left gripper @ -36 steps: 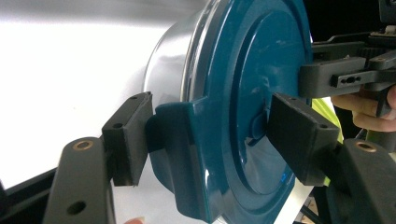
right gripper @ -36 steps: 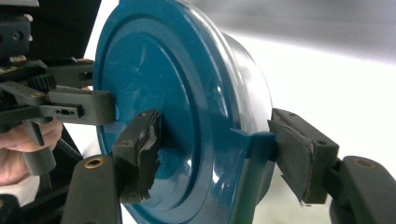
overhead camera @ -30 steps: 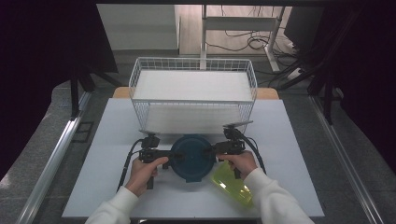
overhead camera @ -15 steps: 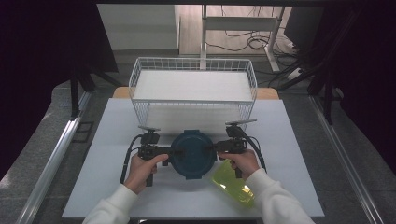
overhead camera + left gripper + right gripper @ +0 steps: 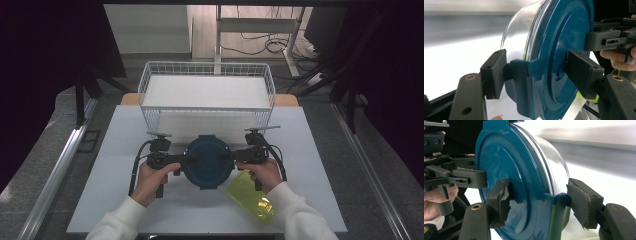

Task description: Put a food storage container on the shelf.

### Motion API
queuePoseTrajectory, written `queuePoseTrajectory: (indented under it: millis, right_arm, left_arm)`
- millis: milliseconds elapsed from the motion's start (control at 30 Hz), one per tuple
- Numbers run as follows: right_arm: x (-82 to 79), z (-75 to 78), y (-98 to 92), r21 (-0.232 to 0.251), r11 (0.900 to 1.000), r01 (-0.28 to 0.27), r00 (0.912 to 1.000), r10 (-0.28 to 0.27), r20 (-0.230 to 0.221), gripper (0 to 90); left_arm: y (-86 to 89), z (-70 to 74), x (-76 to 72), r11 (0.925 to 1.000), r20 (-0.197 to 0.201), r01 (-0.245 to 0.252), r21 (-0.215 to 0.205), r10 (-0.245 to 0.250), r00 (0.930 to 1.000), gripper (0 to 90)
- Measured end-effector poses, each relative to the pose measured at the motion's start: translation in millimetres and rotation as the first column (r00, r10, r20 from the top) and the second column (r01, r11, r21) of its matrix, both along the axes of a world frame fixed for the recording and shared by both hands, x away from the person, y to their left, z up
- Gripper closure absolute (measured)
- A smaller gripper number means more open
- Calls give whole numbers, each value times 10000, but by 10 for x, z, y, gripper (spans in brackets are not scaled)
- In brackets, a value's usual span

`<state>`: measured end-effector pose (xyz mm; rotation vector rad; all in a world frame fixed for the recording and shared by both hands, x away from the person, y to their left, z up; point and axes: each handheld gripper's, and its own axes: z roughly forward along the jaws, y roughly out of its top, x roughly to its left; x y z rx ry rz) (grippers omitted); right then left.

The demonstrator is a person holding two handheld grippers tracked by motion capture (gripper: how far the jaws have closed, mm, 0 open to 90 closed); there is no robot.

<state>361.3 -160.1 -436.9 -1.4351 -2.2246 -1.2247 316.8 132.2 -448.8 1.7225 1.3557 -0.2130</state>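
Basically unchanged since half a second ago: left gripper [image 5: 181, 161] and right gripper [image 5: 229, 155] each clamp a side latch tab of the teal-lidded clear container [image 5: 208, 161], held level between them. It sits mid-table [image 5: 120, 150], before the wire basket [image 5: 207, 90], yellow-green bottle [image 5: 250, 196] beside the right hand [image 5: 262, 171].

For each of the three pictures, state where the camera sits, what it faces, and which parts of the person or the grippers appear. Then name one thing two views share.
High view: above the person's side, looking forward and down on the table; both hands, sleeves and grippers show.
Left gripper view: on the left gripper, facing the blue lid; its jaws straddle the lid's clip, and the other hand shows beyond.
Right gripper view: on the right gripper, facing the same lid from the opposite side.
Shared: both gripper views show the lidded container.
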Motion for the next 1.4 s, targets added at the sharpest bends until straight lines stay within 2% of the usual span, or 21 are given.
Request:
queuePoseTrajectory:
  millis: [233, 467, 867, 1400]
  right_arm:
    - [-54, 92, -53, 119, 9998, 133, 9997, -136, 227, 360]
    - [-108, 250, -77, 196, 9997, 163, 9982, -174, 580, 360]
    - [-86, 411, -69, 192, 9998, 113, 9958, -130, 905, 360]
    - [-73, 714, -30, 335, 9994, -17, 9906, -29, 1364, 360]
  left_arm:
    - [-45, 119, -17, 9999, 245, 92, 66, -93, 9997, 345]
    - [-56, 276, -38, 9999, 558, 141, 87, -146, 9983, 347]
    - [-32, 434, -13, 9997, 861, 202, 133, -212, 9961, 351]
    - [12, 760, -12, 9994, 1402, 194, 291, -233, 9898, 355]
